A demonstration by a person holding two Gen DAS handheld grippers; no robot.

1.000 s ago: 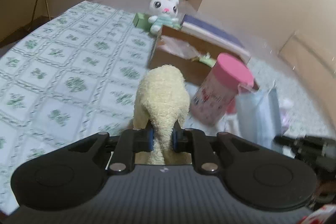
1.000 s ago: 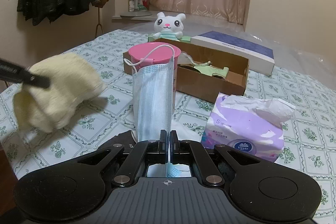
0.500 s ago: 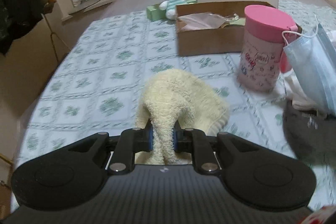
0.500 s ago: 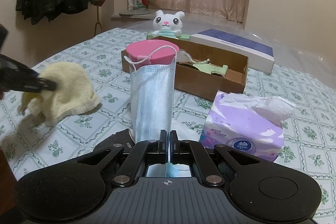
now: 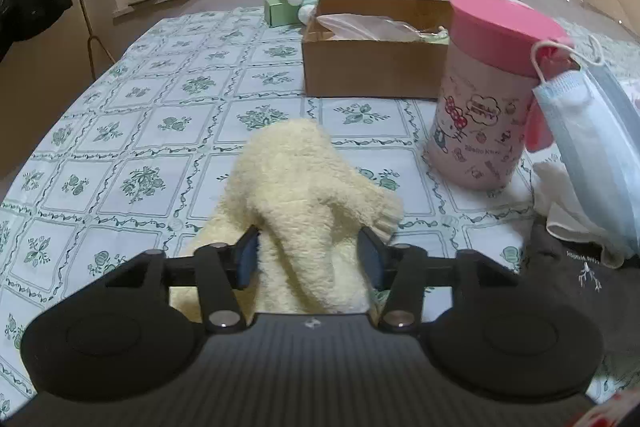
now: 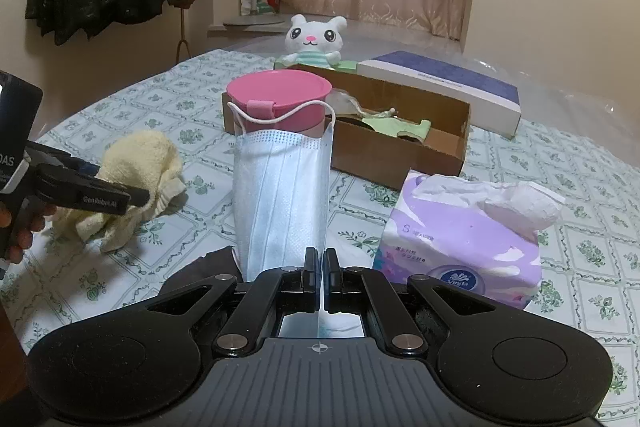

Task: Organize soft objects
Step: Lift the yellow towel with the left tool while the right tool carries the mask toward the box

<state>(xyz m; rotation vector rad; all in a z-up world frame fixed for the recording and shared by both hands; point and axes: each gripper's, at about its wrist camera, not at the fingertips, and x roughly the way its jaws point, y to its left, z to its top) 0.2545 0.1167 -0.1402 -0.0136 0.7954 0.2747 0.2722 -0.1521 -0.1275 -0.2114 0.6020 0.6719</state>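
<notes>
From the left gripper point(image 5: 310, 255), bare tablecloth point(image 5: 132, 131) is lying open toward ten o'clock, while the pink cup point(image 5: 486, 95) and cardboard box point(image 5: 372, 67) are blocking one o'clock.

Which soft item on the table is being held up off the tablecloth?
The blue face mask, pinched by the right gripper. The yellow towel lies on the cloth, the left gripper open around it.

Fluffy terry-like yellow cloth point(image 5: 304, 187), pleated nonwoven mask point(image 6: 282, 199), glossy plastic cup point(image 5: 484, 111), matt cardboard box point(image 5: 372, 71)
</notes>
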